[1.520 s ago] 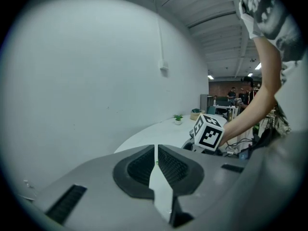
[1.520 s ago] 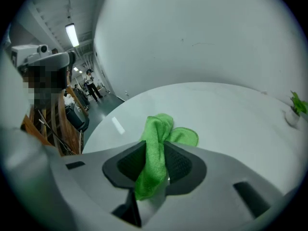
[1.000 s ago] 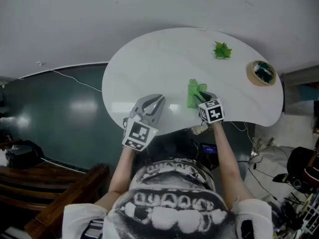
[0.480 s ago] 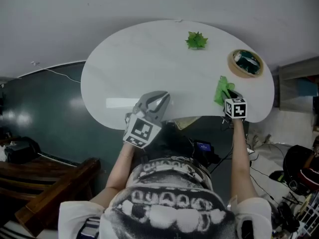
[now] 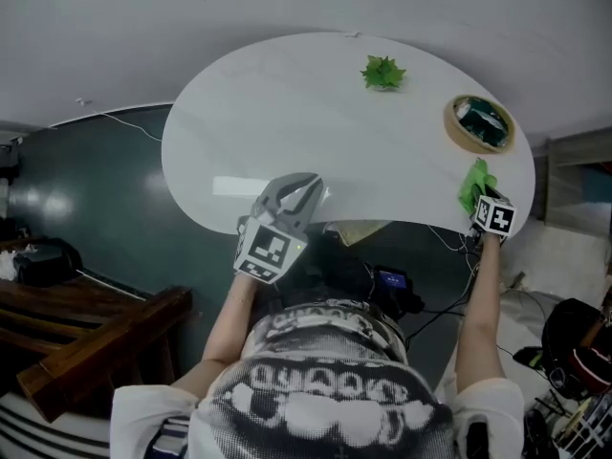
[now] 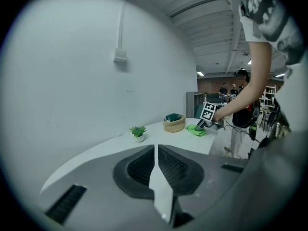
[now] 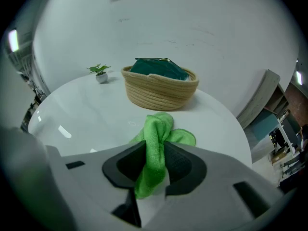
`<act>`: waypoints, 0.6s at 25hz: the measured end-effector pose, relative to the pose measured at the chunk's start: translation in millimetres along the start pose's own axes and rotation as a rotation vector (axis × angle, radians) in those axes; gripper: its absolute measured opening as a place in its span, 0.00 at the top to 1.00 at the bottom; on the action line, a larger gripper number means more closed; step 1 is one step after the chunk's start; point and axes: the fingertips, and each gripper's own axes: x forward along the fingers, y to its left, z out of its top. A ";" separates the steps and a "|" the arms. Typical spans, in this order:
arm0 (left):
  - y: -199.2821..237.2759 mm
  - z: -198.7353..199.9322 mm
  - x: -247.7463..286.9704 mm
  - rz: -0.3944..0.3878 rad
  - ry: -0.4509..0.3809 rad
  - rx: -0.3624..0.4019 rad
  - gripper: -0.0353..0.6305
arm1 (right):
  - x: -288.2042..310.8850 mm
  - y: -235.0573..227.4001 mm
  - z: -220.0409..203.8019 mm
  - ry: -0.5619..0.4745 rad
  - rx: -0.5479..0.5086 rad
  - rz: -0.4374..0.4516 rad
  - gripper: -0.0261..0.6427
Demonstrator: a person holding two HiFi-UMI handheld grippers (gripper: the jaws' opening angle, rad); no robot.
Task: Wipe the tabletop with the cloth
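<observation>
**Green cloth pinched at the right end of the counter**

The right hand-held gripper [image 5: 476, 197] is clamping the green cloth [image 5: 472, 181] at the right end of the white counter [image 5: 287, 113], close to the near edge. In the right gripper view, the jaws of this hand-held gripper [image 7: 155, 159] are pressing on a bunched fold of the cloth [image 7: 160, 129]. The fold is running up between the dark pads, and its loose end is spilling forward onto the counter [image 7: 82, 105]. Whether the gripper itself is touching the surface cannot be told.

Just beyond the cloth, a woven basket [image 7: 159, 89] is sitting near the far edge at the same end, with a narrow strip of bare surface between the two. Something dark green is lying inside it. In the head view the basket [image 5: 481, 124] is showing as a round rim between the cloth and the far edge. A small potted plant [image 5: 383, 72] is standing well to its left along the far edge, and it is appearing small and far off in the right gripper view [image 7: 100, 72].

The left hand-held gripper [image 5: 302, 187] is hanging over the near edge around the middle of the counter, well apart from the cloth. Its own view is showing the jaws [image 6: 156, 150] brought together with only a thin seam between them and nothing caught there. Past them, that view is looking along the counter [image 6: 120, 146] to the plant [image 6: 138, 132], the basket [image 6: 174, 123] and the cloth [image 6: 195, 129] at the far end.
</observation>
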 end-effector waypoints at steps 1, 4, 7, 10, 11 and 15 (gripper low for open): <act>0.8 -1.6 -2.6 0.009 0.005 -0.003 0.91 | 0.4 -2.7 0.2 -0.002 0.005 -0.002 0.79; 3.6 -7.9 -11.5 0.030 0.020 -0.012 0.91 | 0.8 -3.4 1.9 -0.004 0.007 -0.020 0.79; 6.2 -13.0 -19.8 0.042 0.027 -0.018 0.91 | -4.3 4.6 5.9 -0.018 -0.006 -0.030 0.79; 13.7 -17.9 -30.6 0.061 0.024 -0.024 0.91 | -14.9 31.2 17.1 -0.063 -0.026 0.006 0.79; 17.6 -20.0 -36.1 0.070 0.022 -0.027 0.91 | -19.2 44.7 21.9 -0.081 -0.033 0.024 0.79; 32.2 -30.6 -67.6 0.103 0.017 -0.036 0.91 | -39.2 111.4 39.1 -0.143 -0.067 0.099 0.79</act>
